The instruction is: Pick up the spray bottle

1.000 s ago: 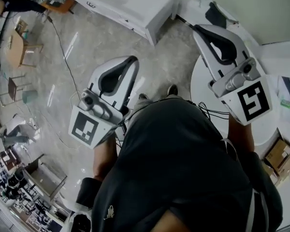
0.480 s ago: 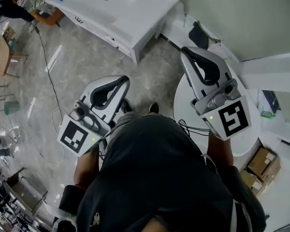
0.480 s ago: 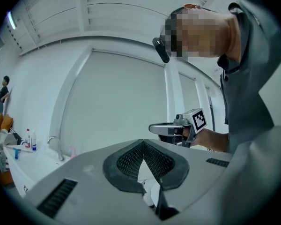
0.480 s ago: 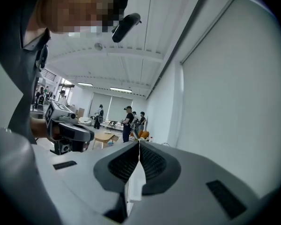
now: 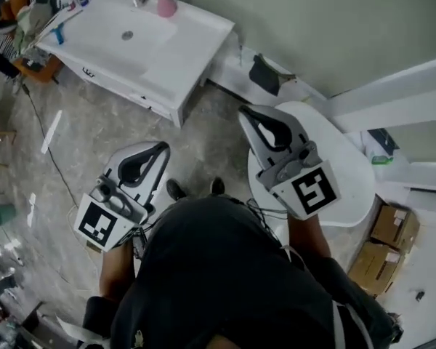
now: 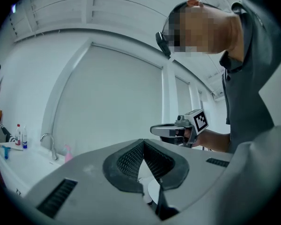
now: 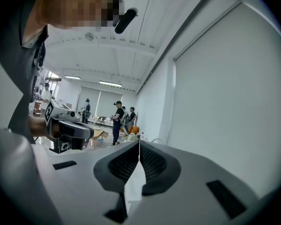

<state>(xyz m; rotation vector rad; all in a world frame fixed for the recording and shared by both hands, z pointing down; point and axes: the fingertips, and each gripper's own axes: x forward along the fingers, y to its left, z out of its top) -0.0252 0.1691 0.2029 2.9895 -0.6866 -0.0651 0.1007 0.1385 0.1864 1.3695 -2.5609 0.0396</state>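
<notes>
Overhead view above left tool (image 5: 160,150), right tool (image 5: 245,115)

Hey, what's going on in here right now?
A person stands holding a gripper in each hand. The left gripper and the right gripper are both shut and empty, held out in front of the body. A pink bottle, probably the spray bottle to be picked up, stands by the tap at the back of a white sink some way ahead. Neither gripper is near it.
</notes>
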